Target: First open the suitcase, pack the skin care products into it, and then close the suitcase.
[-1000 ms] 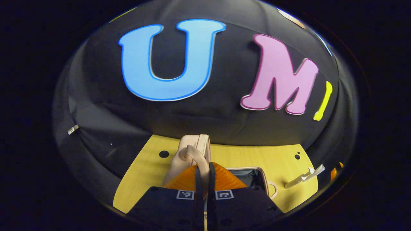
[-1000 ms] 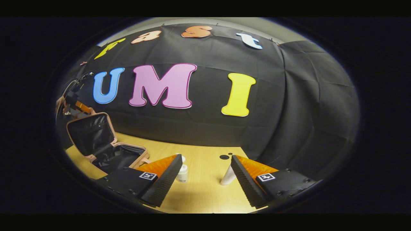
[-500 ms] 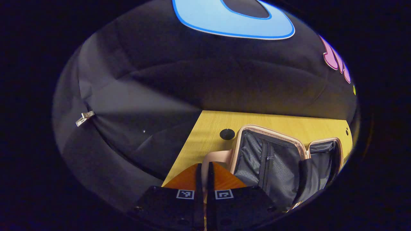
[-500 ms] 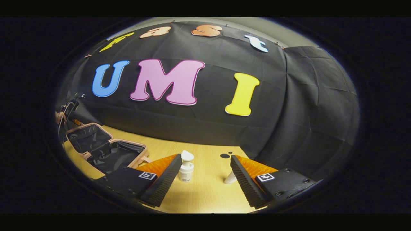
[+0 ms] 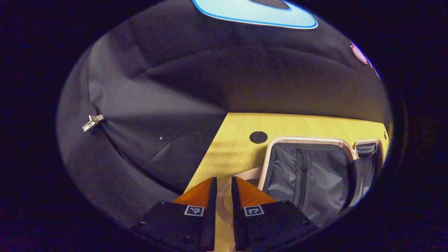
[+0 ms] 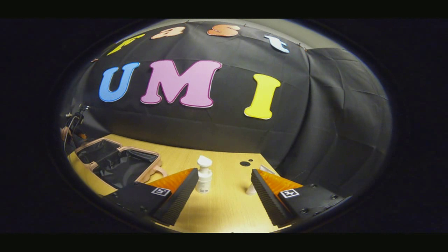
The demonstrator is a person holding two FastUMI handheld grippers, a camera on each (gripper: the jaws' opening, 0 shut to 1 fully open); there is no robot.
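The suitcase [image 6: 117, 164] lies open on the tabletop [image 6: 224, 206], 2 products to its right: an upright pump bottle [image 6: 204, 175] and what seems a tube [image 6: 252, 187]. Both stand just ahead of the right gripper [image 6: 222, 196], fingers wide apart, the nearer hand. The left gripper [image 5: 222, 206], fingers slightly parted and empty, hovers by the suitcase's handle [image 5: 241, 174].

Your right gripper [image 6: 221, 190] hangs wide open over the wooden table [image 6: 224, 213]. A white pump bottle [image 6: 203, 175] stands just beside its left finger, a white tube [image 6: 252, 185] by the right. The suitcase [image 6: 117, 164] lies open at far left.
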